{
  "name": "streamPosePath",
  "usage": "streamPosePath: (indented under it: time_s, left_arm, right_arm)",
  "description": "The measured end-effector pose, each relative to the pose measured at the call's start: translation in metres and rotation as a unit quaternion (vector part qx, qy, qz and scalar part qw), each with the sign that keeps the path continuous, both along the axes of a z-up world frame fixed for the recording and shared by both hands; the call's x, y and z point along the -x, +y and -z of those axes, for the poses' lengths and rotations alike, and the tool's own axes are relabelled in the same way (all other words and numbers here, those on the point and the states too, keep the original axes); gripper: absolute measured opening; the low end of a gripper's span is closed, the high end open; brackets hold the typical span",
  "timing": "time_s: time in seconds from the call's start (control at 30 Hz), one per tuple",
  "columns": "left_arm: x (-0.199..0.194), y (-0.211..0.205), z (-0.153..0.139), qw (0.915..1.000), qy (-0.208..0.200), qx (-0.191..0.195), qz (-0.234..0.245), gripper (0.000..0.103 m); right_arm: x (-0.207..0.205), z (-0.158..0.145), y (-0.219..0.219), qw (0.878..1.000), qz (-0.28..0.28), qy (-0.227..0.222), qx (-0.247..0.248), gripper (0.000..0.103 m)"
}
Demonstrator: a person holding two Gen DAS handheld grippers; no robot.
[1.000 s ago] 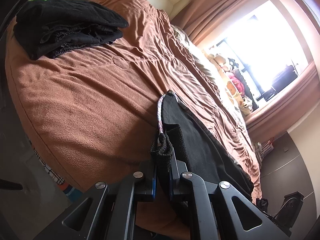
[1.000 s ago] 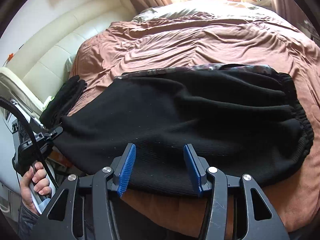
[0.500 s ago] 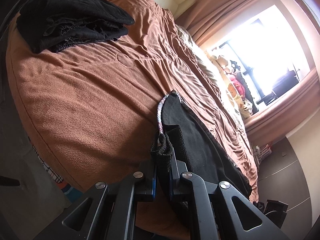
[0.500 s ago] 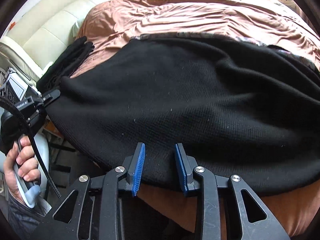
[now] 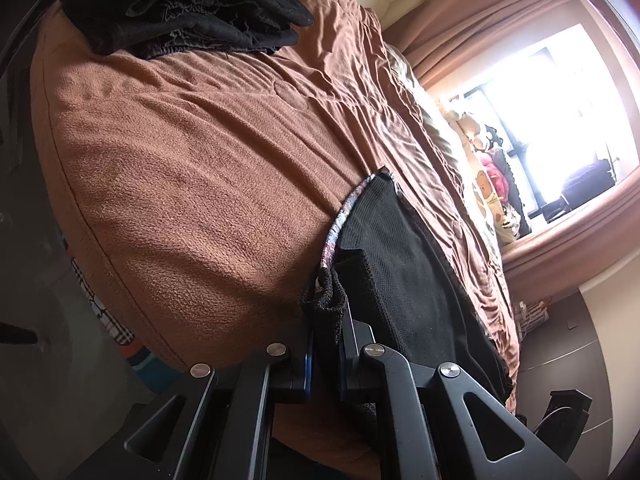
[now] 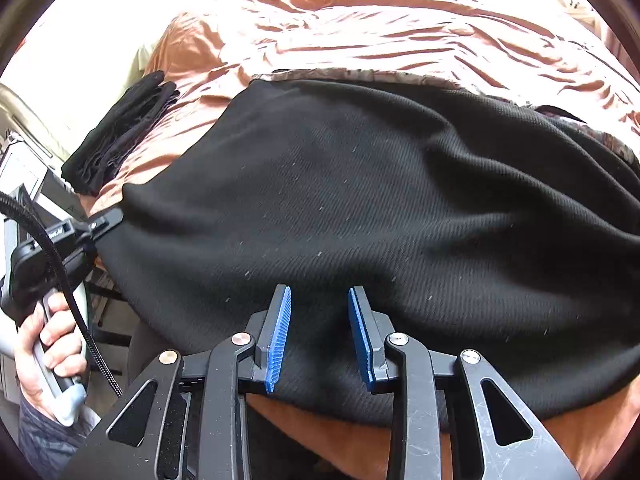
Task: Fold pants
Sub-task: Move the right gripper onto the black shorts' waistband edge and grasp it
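Pants [image 6: 380, 208] cover bedspread [image 5: 192, 168] beside folded pile [image 5: 184, 8]; left tool [image 5: 325, 344] pinches hem, right tool [image 6: 319, 336] narrowed, unclamped.

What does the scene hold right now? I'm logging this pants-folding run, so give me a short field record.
surface: bed with brown blanket
garment being folded: black pants, spread flat near the bed edge
left gripper: shut on a corner of the pants
right gripper: jaws just narrowed, pads astride the near edge of the pants, gap still visible
finished pile: folded black clothes at the far corner
background: bright window with curtains
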State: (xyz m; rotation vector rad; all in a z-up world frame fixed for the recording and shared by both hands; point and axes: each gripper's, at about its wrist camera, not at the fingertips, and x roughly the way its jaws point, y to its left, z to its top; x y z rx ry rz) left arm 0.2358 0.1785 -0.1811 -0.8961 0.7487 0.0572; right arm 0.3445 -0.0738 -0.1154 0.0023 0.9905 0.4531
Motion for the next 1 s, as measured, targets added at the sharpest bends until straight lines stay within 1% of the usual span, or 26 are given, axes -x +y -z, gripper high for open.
streamPosePath:
  time_s: [0.17,0.23,0.3,0.37,0.47,0.67,0.83,1.0]
  left_arm:
    - [-0.001,0.001,0.012,0.9996,0.023,0.011,-0.015,0.009]
    - [-0.001,0.001,0.017,0.9992,0.030,0.017,-0.021,0.009]
    - [-0.001,0.002,0.020,0.9988,0.036,0.022,-0.025,0.009]
    - [-0.002,0.003,0.022,0.9985,0.040,0.026,-0.029,0.009]
    - [-0.003,0.003,0.023,0.9980,0.044,0.029,-0.035,0.009]
    - [-0.003,0.002,0.023,0.9969,0.054,0.028,-0.049,0.009]
    - [-0.004,-0.002,0.020,0.9963,0.061,0.021,-0.057,0.009]
    - [-0.005,-0.003,0.020,0.9959,0.066,0.020,-0.060,0.009]
  right_arm:
    - [-0.030,0.009,0.001,1.000,0.014,0.008,0.015,0.028]
    - [-0.032,0.009,0.000,1.000,0.025,0.011,0.015,0.028]
    - [-0.044,0.011,0.001,0.999,0.030,0.012,0.017,0.028]
    - [-0.058,0.013,0.001,0.999,0.037,0.011,0.030,0.028]
    - [-0.079,0.017,0.000,0.998,0.045,0.017,0.033,0.028]
    - [-0.118,0.016,0.005,0.998,0.043,0.011,0.049,0.027]
    - [-0.148,0.017,0.009,0.997,0.042,0.009,0.056,0.024]
    - [-0.177,0.018,0.014,0.997,0.056,0.008,0.061,0.020]
